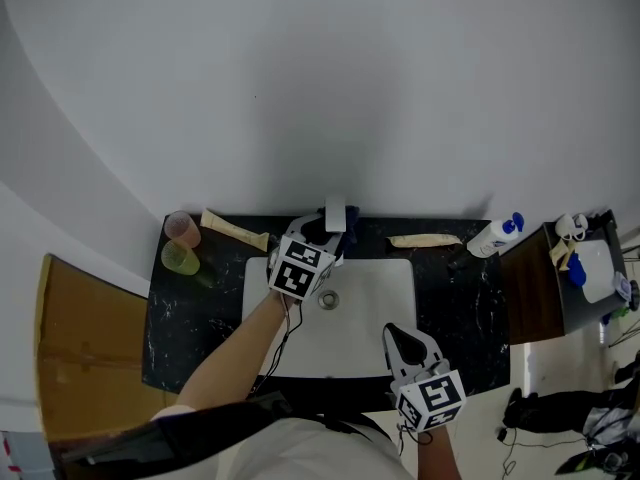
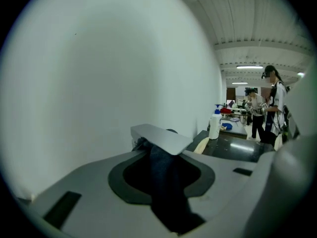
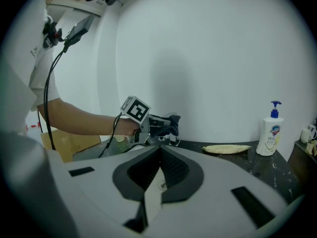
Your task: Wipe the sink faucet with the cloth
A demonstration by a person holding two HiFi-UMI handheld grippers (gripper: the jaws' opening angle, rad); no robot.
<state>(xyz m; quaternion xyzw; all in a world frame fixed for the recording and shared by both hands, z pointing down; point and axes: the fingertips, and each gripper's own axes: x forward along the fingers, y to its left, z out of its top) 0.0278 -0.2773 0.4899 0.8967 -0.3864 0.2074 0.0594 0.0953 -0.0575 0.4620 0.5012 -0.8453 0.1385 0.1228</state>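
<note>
Dark cloth (image 2: 167, 187) is pinched in the left gripper (image 2: 163, 155), jaws closed down on it, and it's up against the flat faucet (image 2: 161, 137) spout at the back of the white sink (image 1: 375, 298). The right gripper (image 3: 158, 151) hangs over the sink's front edge, jaws together tip to tip, nothing in them

The sink (image 1: 370, 318) is set in the middle of the bench (image 1: 470, 318), and the faucet (image 1: 335, 215) stands behind it at centre, against the wall. At the bench's left rear corner, the rear cup (image 1: 181, 228) touches the front cup (image 1: 180, 258). The left rag (image 1: 235, 230) lies between the cups and the faucet. The right rag (image 1: 424, 240) lies right of the faucet, with the pump bottle (image 1: 495, 236) further right. A side cabinet (image 1: 535, 298) adjoins the bench's right end. The left gripper (image 1: 322, 232) is at the faucet with the cloth (image 2: 166, 182) between its jaws. The right gripper (image 1: 398, 333) is over the sink's front right corner.
</note>
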